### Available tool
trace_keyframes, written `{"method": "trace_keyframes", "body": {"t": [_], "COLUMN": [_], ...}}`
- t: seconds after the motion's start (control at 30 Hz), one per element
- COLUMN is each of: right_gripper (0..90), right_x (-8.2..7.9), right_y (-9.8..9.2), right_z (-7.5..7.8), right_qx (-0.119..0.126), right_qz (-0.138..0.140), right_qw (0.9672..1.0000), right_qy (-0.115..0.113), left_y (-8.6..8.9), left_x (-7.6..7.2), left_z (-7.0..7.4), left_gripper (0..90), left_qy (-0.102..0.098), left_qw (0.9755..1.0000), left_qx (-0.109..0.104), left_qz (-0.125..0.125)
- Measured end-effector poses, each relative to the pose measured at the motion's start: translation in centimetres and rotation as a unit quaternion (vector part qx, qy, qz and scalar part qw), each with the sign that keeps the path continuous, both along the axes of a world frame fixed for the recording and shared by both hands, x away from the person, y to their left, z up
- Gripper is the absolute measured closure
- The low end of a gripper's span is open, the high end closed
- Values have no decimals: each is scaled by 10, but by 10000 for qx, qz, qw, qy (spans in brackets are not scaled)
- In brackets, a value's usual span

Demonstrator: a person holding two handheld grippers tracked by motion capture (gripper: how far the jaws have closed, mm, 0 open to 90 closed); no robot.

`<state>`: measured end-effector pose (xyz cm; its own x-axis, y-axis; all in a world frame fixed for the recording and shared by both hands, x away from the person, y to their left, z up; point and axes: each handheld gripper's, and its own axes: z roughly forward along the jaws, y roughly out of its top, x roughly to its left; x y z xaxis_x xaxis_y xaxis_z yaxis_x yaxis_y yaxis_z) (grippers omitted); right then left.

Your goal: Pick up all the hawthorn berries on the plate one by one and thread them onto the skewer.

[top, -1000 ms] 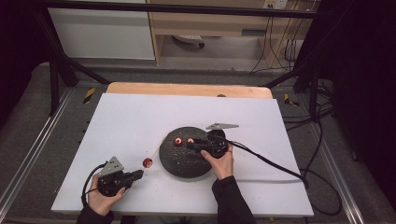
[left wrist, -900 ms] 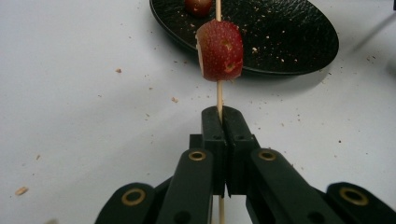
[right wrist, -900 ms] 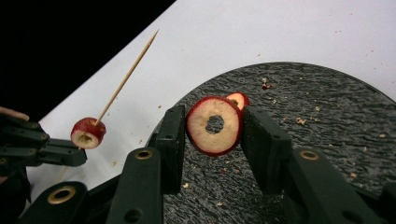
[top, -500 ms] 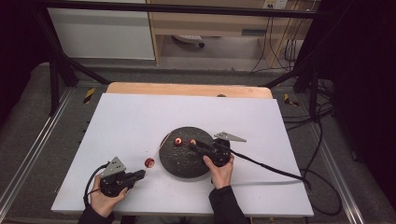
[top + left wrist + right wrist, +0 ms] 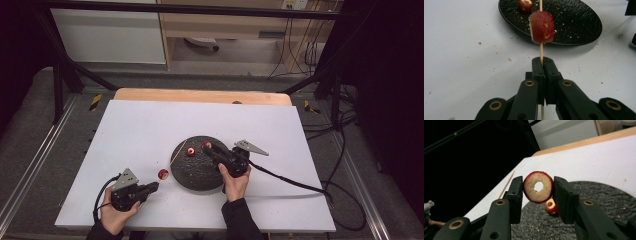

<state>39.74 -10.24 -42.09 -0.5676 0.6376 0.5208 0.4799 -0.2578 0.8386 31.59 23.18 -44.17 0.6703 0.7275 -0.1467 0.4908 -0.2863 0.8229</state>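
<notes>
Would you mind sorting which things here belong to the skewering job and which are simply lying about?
In the job:
- left gripper, shut on the skewer
- threaded piece
- right gripper, holding the cored slice
- loose piece
- black plate

Lying about:
- crumbs
- cables behind the table

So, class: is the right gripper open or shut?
Shut on a fruit ring: the right gripper presses the red-skinned fruit ring from both sides, above the black plate.

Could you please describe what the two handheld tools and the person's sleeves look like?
Both the left tool and the right tool are black with brass-coloured rivets, each topped by a grey three-cornered plate and trailing a black cable. The person's sleeves are dark.
</notes>
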Motion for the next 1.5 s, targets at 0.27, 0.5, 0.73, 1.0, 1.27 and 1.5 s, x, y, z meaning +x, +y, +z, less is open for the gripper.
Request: {"method": "trace_keyframes", "body": {"t": [0.27, 0.5, 0.73, 1.0, 1.27, 1.5], "right_gripper": [613, 613, 613, 614, 614, 614], "right_x": [4, 9, 12, 16, 18, 17], "right_y": [-4, -6, -11, -13, -12, -11], "right_z": [11, 19, 27, 30, 29, 28], "right_qx": [417, 656, 875, 1031, 1159, 1194], "right_qz": [-127, -180, -262, -388, -459, -462], "right_qw": [9990, 9976, 9956, 9936, 9919, 9914], "right_qy": [-65, -135, -206, -259, -255, -283], "left_y": [-11, -23, -38, -55, -63, -67], "left_x": [-2, -4, -4, -5, -3, -2], "left_z": [3, 9, 14, 18, 22, 22], "left_gripper": [886, 886, 885, 885, 885, 885], "left_qy": [-83, -143, -178, -208, -226, -225], "left_qw": [9999, 9998, 9998, 9996, 9994, 9993], "left_qx": [-81, -90, -118, -158, -218, -256], "left_qz": [-8, -46, -36, -118, -109, -131]}}
